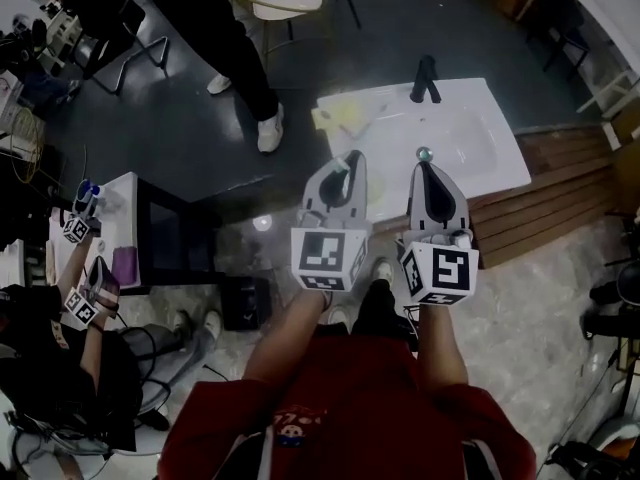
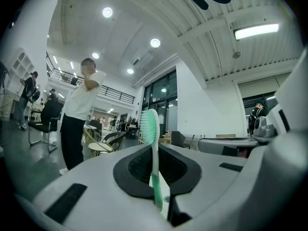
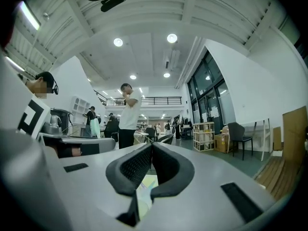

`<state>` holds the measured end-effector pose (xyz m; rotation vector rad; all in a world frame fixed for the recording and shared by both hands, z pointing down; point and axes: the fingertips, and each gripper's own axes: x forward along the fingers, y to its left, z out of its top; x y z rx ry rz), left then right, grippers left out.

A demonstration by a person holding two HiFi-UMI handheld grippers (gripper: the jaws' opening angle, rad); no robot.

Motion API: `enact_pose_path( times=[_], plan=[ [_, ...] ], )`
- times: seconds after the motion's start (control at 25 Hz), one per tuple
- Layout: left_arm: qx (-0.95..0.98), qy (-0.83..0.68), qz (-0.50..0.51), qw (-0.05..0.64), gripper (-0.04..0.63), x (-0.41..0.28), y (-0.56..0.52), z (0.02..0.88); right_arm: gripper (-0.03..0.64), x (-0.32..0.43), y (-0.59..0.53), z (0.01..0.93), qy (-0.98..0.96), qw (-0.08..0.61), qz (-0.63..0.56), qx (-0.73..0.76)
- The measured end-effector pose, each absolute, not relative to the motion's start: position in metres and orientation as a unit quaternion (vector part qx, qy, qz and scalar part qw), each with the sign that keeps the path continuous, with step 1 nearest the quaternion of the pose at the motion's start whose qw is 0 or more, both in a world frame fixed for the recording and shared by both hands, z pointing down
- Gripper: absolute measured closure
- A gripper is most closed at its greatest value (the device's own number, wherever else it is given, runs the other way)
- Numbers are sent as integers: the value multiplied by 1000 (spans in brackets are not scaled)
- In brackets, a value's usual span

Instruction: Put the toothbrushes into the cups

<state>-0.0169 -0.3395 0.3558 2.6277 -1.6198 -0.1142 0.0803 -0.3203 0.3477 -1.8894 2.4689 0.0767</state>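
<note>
A toothbrush (image 2: pixel 150 127) with green bristles and a white-and-green handle stands upright between the jaws of my left gripper (image 2: pixel 157 153), which is shut on it. In the head view its green head (image 1: pixel 340 164) pokes up at the left gripper's (image 1: pixel 337 180) tip. Beside it my right gripper (image 1: pixel 428 173) has its jaws pressed together, and the right gripper view (image 3: pixel 151 148) shows nothing between them. A small round thing (image 1: pixel 423 153) lies just past its tip; I cannot tell what it is. No cup is visible in any view.
Ahead stands a white sink counter (image 1: pixel 480 138) with a black faucet (image 1: pixel 426 78) and a yellowish mat (image 1: pixel 345 118). A person in dark trousers (image 1: pixel 235 48) stands far left of it. Wooden decking (image 1: pixel 560 193) lies right, a white table (image 1: pixel 125 203) left.
</note>
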Motion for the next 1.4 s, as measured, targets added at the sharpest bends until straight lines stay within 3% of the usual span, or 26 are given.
enact_pose_path(
  times=[1.4],
  plan=[
    [817, -556, 86, 124, 565, 3, -407, 529, 589, 96, -398, 477, 807, -28, -104, -581]
  ],
)
